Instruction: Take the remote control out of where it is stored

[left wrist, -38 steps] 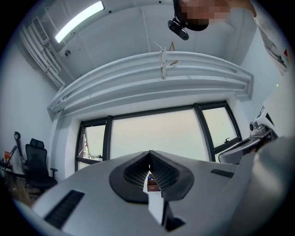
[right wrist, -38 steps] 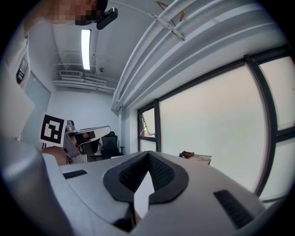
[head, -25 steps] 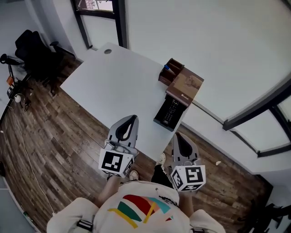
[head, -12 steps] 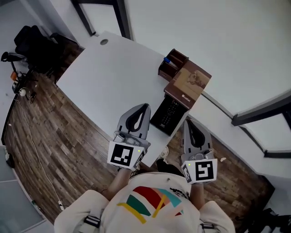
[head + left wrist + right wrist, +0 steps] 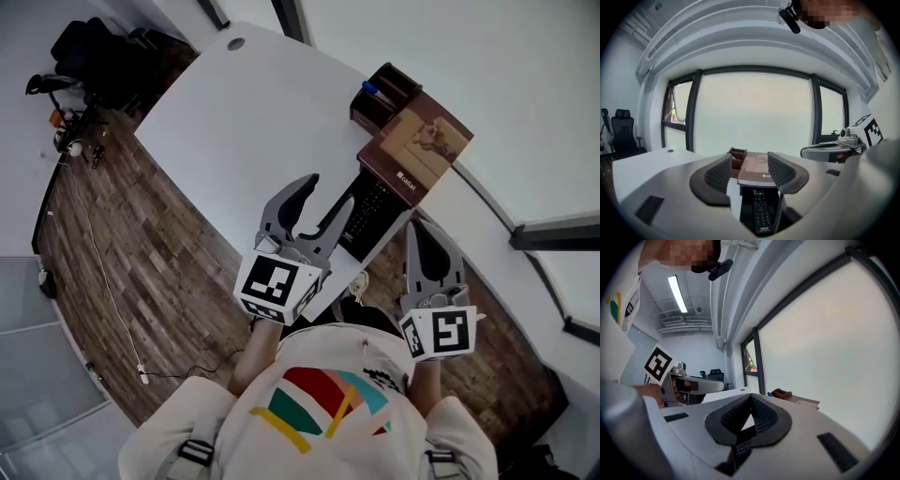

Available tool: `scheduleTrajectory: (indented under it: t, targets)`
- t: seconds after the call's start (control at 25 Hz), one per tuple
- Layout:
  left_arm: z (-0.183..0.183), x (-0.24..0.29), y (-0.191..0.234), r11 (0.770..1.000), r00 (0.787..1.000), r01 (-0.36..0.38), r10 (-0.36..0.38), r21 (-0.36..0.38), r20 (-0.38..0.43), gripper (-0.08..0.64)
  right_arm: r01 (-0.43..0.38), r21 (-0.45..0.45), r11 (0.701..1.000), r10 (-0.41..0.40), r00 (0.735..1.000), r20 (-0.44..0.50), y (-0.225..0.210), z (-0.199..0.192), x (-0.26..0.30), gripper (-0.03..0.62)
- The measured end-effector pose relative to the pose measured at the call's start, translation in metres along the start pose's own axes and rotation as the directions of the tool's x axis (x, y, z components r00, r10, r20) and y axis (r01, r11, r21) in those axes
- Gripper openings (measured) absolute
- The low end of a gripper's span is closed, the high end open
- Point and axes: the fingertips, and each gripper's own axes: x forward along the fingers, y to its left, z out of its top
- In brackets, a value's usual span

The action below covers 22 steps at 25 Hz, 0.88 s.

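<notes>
A white table is running slantwise across the head view, with dark wood-plank floor lying at its 8 o'clock side and a pale wall at its 2 o'clock side. A round hole is showing in the tabletop near the far corner. A brown box is sitting at the table's 3 o'clock edge, with a compartment adjoining it at its 11 o'clock. A black tray is sticking out from under the box toward the person, and the remote is lying flat in it. The left gripper is hovering at the near table edge just beside the tray, its jaws opening, wide apart and touching nothing; in its own view the remote is showing ahead in the gap between them. The right gripper is hanging at 4 o'clock of the tray with its jaws pressed together and empty. A black chair is standing at 10 o'clock of the room, and a thin cable is trailing over the floor. Tall dark-framed windows are filling the wall behind the table.
</notes>
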Motion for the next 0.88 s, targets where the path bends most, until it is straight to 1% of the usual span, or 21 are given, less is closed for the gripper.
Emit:
scheduleTrajectory:
  t: [0.04, 0.08, 0.16, 0.24, 0.32, 0.4, 0.48, 0.56, 0.6, 0.72, 0.88]
  targets:
    - [-0.008, 0.005, -0.005, 1.000, 0.999, 0.022, -0.022, -0.010, -0.040, 0.243, 0.001, 0.012, 1.000, -0.001, 1.000, -0.009, -0.002, -0.003, -0.001, 0.002]
    - [-0.016, 0.011, -0.010, 0.999, 0.996, 0.044, -0.045, -0.017, -0.073, 0.259, 0.007, 0.022, 1.000, -0.006, 1.000, -0.020, -0.005, -0.006, -0.002, 0.002]
    - [-0.032, 0.025, -0.023, 0.995, 0.987, 0.093, -0.098, -0.045, -0.128, 0.261, 0.027, 0.036, 0.999, -0.026, 0.999, -0.043, -0.013, -0.014, -0.003, 0.002]
    - [-0.053, 0.039, -0.033, 0.986, 0.967, 0.138, -0.154, -0.090, -0.204, 0.261, 0.055, 0.049, 0.997, -0.053, 0.997, -0.056, -0.019, -0.018, -0.004, 0.002]
    - [-0.080, 0.053, -0.041, 0.978, 0.932, 0.165, -0.196, -0.126, -0.305, 0.261, 0.085, 0.065, 0.994, -0.080, 0.995, -0.065, -0.024, -0.021, -0.007, 0.002]
    - [-0.109, 0.064, -0.046, 0.975, 0.888, 0.173, -0.216, -0.140, -0.407, 0.261, 0.110, 0.077, 0.991, -0.104, 0.991, -0.081, -0.029, -0.027, -0.010, 0.002]
    - [-0.133, 0.072, -0.049, 0.974, 0.843, 0.170, -0.221, -0.147, -0.490, 0.261, 0.130, 0.085, 0.988, -0.121, 0.987, -0.103, -0.036, -0.034, -0.012, 0.002]
    - [-0.151, 0.077, -0.049, 0.977, 0.805, 0.159, -0.212, -0.143, -0.554, 0.261, 0.149, 0.100, 0.984, -0.136, 0.983, -0.126, -0.043, -0.041, -0.015, 0.002]
    - [-0.159, 0.080, -0.048, 0.979, 0.792, 0.150, -0.202, -0.138, -0.576, 0.261, 0.158, 0.109, 0.982, -0.143, 0.980, -0.136, -0.046, -0.045, -0.016, 0.001]
    - [-0.176, 0.093, -0.045, 0.984, 0.766, 0.123, -0.176, -0.127, -0.619, 0.261, 0.173, 0.129, 0.976, -0.152, 0.976, -0.157, -0.058, -0.056, -0.015, 0.002]
    - [-0.195, 0.105, -0.041, 0.988, 0.717, 0.101, -0.151, -0.113, -0.681, 0.261, 0.183, 0.159, 0.970, -0.156, 0.973, -0.172, -0.070, -0.066, -0.014, 0.002]
